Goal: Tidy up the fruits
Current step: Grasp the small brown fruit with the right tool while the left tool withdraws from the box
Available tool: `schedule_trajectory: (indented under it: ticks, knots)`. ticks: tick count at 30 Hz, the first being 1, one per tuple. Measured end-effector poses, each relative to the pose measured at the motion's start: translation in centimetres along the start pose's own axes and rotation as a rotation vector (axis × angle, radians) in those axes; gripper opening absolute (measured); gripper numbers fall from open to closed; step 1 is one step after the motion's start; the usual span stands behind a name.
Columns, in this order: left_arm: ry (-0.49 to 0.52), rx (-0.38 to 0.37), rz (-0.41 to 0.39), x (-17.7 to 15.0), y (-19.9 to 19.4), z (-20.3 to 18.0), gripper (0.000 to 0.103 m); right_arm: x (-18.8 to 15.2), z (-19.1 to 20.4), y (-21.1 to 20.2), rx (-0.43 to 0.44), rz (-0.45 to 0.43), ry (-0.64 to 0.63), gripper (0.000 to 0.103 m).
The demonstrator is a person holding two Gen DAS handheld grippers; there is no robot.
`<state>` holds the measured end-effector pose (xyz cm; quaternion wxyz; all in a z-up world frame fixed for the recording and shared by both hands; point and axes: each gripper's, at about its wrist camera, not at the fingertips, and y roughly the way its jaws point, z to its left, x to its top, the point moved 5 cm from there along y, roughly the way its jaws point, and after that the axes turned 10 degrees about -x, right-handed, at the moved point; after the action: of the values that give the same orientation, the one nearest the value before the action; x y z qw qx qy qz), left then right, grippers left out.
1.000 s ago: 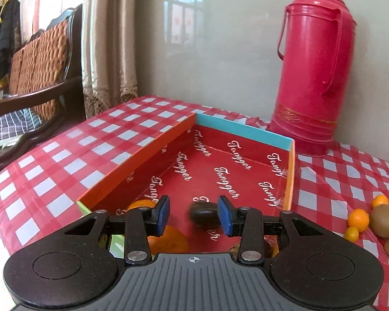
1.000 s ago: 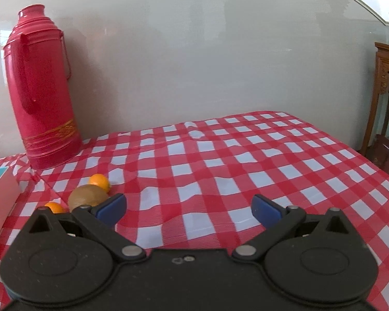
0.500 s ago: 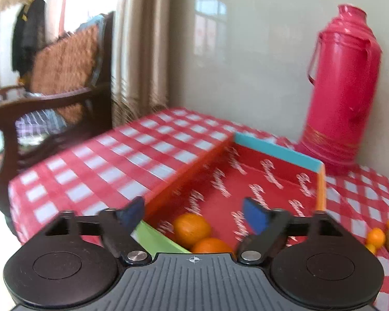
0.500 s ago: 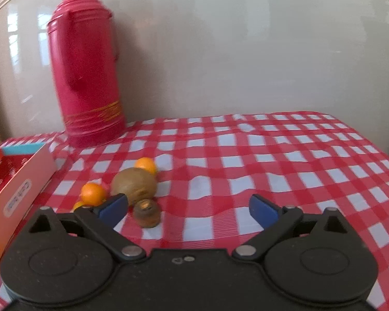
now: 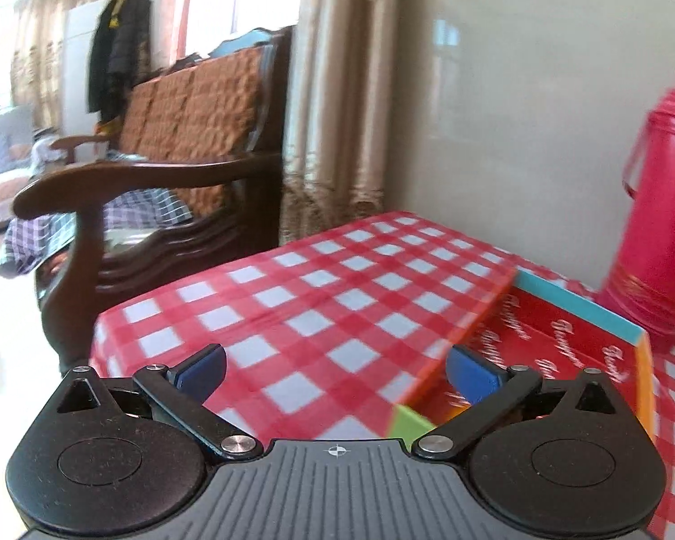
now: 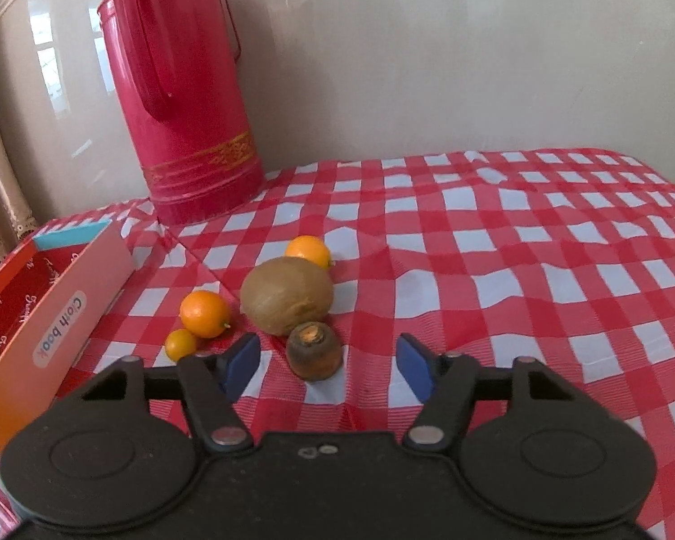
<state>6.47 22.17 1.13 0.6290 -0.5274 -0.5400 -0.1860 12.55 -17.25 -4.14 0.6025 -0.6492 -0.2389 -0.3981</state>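
The right claw (image 6: 324,366) is closing on nothing yet, its jaws flanking the small dark fruit (image 6: 314,351) on the counter (image 6: 540,270), lined up to pinch it; the left claw (image 5: 335,369), opening wide and empty, hangs beside the box (image 5: 576,315) meant for the fruit

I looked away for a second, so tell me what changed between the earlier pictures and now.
The left gripper let a dark fruit go into the red box, swung away left and is opening with nothing between its jaws. The right gripper turned towards the loose fruit and is closing around the small brown fruit, pads not yet touching. The kiwi, the small oranges and the thermos stayed put.
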Motion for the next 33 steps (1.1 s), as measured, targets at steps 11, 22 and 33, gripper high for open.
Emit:
schedule_trajectory:
  ticks: [11, 22, 33]
  knots:
    - [-0.144, 0.101, -0.007, 0.3, 0.4, 5.9, 0.103, -0.2, 1.5, 1.5, -0.004, 0.027, -0.026, 0.031]
    - [-0.185, 0.135, -0.011, 0.4, 0.4, 7.9, 0.103, 0.1, 1.7, 1.4, -0.029, -0.002, -0.052, 0.021]
    - [-0.236, 0.182, -0.016, 0.1, -0.2, 9.5, 0.103, 0.4, 1.1, -0.6, -0.017, -0.054, -0.015, 0.021]
